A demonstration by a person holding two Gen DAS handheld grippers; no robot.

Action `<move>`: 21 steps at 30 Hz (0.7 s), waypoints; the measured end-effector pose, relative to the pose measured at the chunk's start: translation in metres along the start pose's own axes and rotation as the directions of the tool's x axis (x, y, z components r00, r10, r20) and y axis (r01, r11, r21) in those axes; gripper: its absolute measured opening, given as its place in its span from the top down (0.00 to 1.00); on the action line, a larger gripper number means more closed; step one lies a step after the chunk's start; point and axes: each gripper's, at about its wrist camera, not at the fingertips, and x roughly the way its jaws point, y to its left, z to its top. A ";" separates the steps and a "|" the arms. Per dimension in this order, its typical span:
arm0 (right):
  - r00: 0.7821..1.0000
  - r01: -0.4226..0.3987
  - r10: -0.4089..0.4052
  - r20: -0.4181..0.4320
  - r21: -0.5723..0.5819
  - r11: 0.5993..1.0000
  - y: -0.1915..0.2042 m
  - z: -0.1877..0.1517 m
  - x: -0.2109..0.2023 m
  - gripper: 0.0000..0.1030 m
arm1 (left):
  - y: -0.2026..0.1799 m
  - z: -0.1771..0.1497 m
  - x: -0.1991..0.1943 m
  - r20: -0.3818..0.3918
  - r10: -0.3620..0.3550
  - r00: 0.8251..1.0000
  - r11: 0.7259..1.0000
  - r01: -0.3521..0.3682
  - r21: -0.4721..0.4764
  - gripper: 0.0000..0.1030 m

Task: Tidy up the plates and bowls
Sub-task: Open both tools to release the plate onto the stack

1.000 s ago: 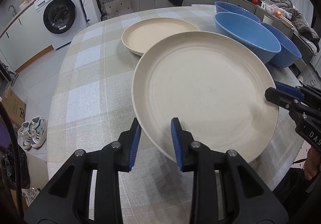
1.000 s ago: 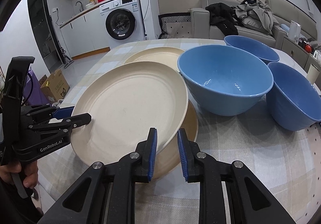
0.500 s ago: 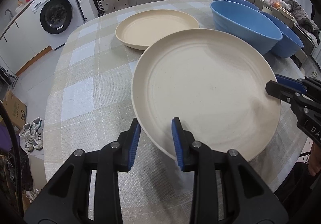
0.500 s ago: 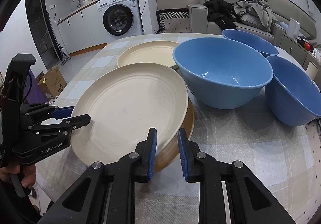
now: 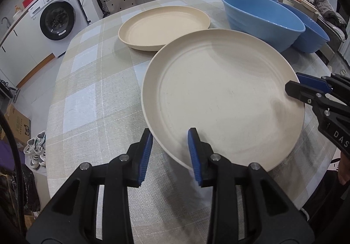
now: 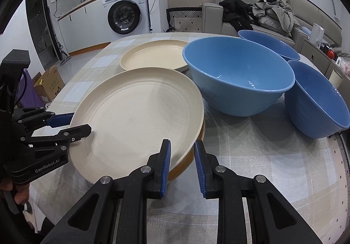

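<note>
Straddling opposite edges of the big cream plate (image 5: pixel 223 95), left tongs (image 5: pixel 169 152) and right tongs (image 6: pixel 181 163) look narrowly parted; contact unclear, plate apparently tilted above the bench (image 5: pixel 91 99)

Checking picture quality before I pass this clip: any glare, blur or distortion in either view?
Left wrist view: sharp, with strong fisheye bending of the table edge, dark corners, and a soft shadow on the near plate. Right wrist view: equally sharp and curved, with small glare spots inside the middle blue bowl.
</note>
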 end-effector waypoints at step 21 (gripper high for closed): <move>0.999 -0.036 0.036 0.012 0.010 0.999 -0.009 -0.002 0.000 0.68 | 0.003 0.000 0.005 -0.008 -0.065 0.998 0.998 0.065 -0.019 0.43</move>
